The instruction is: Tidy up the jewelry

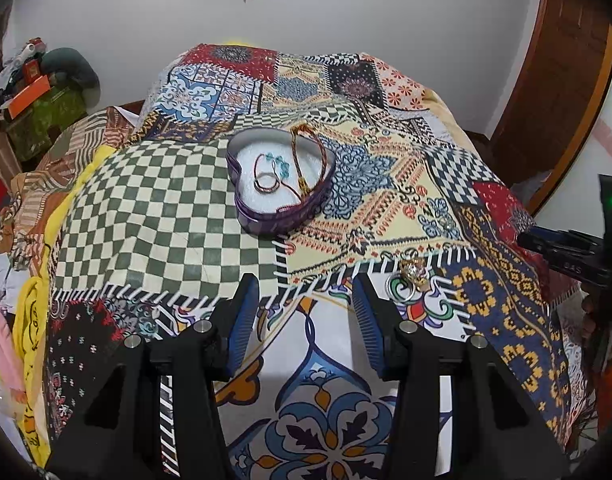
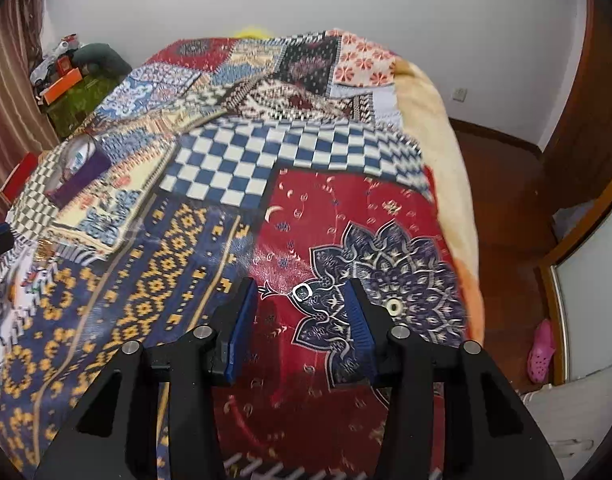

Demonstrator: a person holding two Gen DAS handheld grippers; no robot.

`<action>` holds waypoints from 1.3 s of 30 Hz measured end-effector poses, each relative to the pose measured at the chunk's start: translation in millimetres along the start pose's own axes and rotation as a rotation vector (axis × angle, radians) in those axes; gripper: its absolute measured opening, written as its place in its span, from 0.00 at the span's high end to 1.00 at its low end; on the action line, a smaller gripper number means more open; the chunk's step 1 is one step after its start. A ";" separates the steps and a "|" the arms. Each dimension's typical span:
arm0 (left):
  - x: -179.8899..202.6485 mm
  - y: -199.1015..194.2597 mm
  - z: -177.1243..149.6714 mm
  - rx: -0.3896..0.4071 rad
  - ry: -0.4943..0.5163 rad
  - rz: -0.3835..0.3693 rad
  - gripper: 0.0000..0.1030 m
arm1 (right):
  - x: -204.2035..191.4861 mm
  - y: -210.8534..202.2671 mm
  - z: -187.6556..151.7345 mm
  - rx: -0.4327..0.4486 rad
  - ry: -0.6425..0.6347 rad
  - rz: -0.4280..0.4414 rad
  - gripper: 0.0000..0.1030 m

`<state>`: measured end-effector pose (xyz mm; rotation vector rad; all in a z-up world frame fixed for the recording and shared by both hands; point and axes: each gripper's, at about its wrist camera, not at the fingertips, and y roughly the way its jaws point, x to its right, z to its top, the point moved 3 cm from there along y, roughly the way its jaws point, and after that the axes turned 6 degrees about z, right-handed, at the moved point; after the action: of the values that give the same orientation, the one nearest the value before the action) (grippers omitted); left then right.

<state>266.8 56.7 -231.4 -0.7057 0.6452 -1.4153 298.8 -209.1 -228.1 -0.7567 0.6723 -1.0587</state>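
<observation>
- Two grippers hover over the patchwork blanket (image 1: 173, 200), both with jaws spread and gripping nothing.
- We see the purple heart-shaped tin (image 1: 279, 184) lying open near the blanket's middle, probably so pieces can be dropped straight in; it already holds a thin bangle, a ring and blue beads, while a woven bracelet (image 1: 310, 156) lies over its rim, long axis running away from us.
- Our left gripper (image 1: 306, 296) sits just beside a gold ring (image 1: 410, 276), lying flat to its right.
- Our right gripper (image 2: 301, 300) brackets a small silver ring (image 2: 302, 292), flat on the red patch, hole facing up, likely our next pick.
</observation>
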 end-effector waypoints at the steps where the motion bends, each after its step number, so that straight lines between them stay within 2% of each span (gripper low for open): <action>1: 1.1 0.9 -1.4 0.000 0.004 -0.002 0.54 | 0.5 4.3 -0.5 -0.014 0.002 0.009 0.75; 6: 10.6 -0.6 -5.7 0.018 0.034 -0.017 0.54 | 2.8 8.0 -2.5 -0.014 0.004 0.008 0.78; 11: 23.2 -4.0 -7.5 0.034 0.063 -0.059 0.55 | -2.1 10.5 -4.4 -0.017 -0.025 -0.012 0.90; 16: 31.9 2.1 -6.9 -0.001 0.077 -0.100 0.67 | -4.5 8.5 -4.4 -0.011 -0.035 -0.025 0.90; 30: 55.2 12.4 -3.5 -0.018 0.158 -0.108 0.68 | -11.9 -14.1 1.8 0.056 -0.021 0.064 0.90; 31: 56.3 13.7 -3.2 -0.020 0.165 -0.108 0.69 | -13.8 -14.7 2.4 0.059 -0.022 0.068 0.90; 34: 57.7 17.9 -2.2 -0.026 0.174 -0.110 0.82 | -18.9 -19.6 3.3 0.071 -0.027 0.085 0.90; 39: 56.7 16.6 -2.6 -0.016 0.169 -0.109 0.82 | -28.9 -27.0 4.6 0.089 -0.034 0.115 0.90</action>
<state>278.7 0.4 -245.0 -0.6463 0.7596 -1.5839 278.8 -189.1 -200.1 -0.6504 0.6288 -0.9622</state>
